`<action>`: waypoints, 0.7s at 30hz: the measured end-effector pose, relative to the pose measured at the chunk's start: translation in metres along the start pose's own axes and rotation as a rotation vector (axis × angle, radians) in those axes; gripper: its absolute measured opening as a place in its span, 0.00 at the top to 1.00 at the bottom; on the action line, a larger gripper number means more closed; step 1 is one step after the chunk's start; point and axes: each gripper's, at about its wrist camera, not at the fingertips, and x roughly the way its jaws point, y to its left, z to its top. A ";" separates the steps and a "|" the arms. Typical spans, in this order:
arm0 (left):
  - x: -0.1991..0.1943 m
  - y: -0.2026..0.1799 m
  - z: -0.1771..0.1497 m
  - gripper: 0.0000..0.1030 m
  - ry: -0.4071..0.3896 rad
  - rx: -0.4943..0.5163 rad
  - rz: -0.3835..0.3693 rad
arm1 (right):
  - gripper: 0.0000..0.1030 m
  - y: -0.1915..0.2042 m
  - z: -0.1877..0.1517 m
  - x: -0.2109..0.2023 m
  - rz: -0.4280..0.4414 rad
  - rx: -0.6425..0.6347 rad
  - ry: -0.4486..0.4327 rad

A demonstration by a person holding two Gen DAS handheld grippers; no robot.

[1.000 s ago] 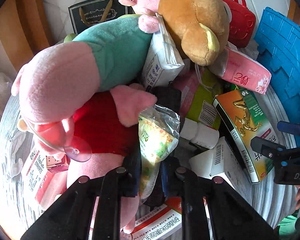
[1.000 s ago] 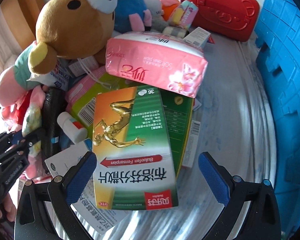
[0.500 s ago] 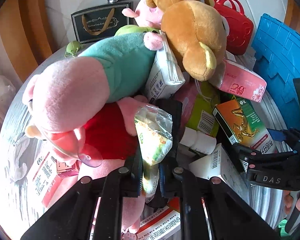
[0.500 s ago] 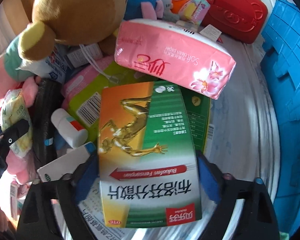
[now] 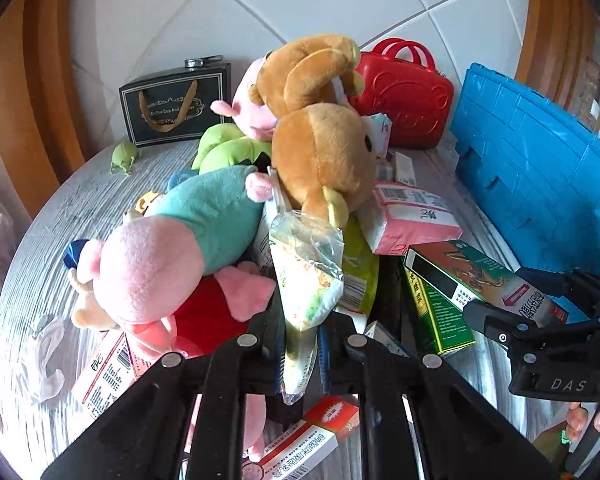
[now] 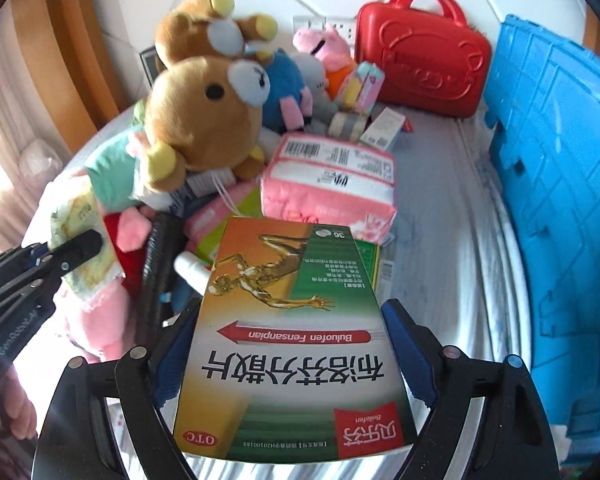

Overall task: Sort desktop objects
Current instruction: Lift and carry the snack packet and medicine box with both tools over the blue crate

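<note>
With my left gripper (image 5: pixel 300 354) clamped on a crinkly snack packet (image 5: pixel 306 276) and my right gripper (image 6: pixel 290 354) clamped on the medicine box (image 6: pixel 290 344), I should lift both straight clear of the toy pile before carrying them toward the blue crate (image 6: pixel 556 200).

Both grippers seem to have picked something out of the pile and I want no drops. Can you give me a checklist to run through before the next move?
1. Left gripper shut on the snack packet: ok.
2. Packet gripped well in: not ok, the jaws pinch only its lower end.
3. Right gripper shut on the medicine box: ok, a pad on each long side.
4. Box lifted off the pile: ok, it hangs above the green box.
5. Blue crate within view on the right: ok.
6. Crate's inside free to take things: cannot tell, only its outer wall shows.
</note>
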 end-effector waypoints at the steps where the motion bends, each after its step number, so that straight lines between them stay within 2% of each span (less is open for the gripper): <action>1: -0.004 -0.002 0.003 0.88 -0.014 0.006 -0.012 | 0.15 0.002 0.001 -0.010 -0.004 0.004 -0.028; 6: -0.028 -0.016 0.016 0.88 -0.081 0.026 -0.054 | 0.15 -0.003 0.012 -0.058 -0.041 0.010 -0.164; 12: -0.060 -0.054 0.041 0.88 -0.184 0.074 -0.060 | 0.15 -0.022 0.020 -0.124 -0.091 0.024 -0.365; 16: -0.081 -0.102 0.061 0.88 -0.268 0.119 -0.085 | 0.15 -0.053 0.021 -0.166 -0.122 0.041 -0.479; 21: -0.099 -0.186 0.089 0.88 -0.346 0.189 -0.138 | 0.15 -0.111 0.018 -0.218 -0.189 0.067 -0.586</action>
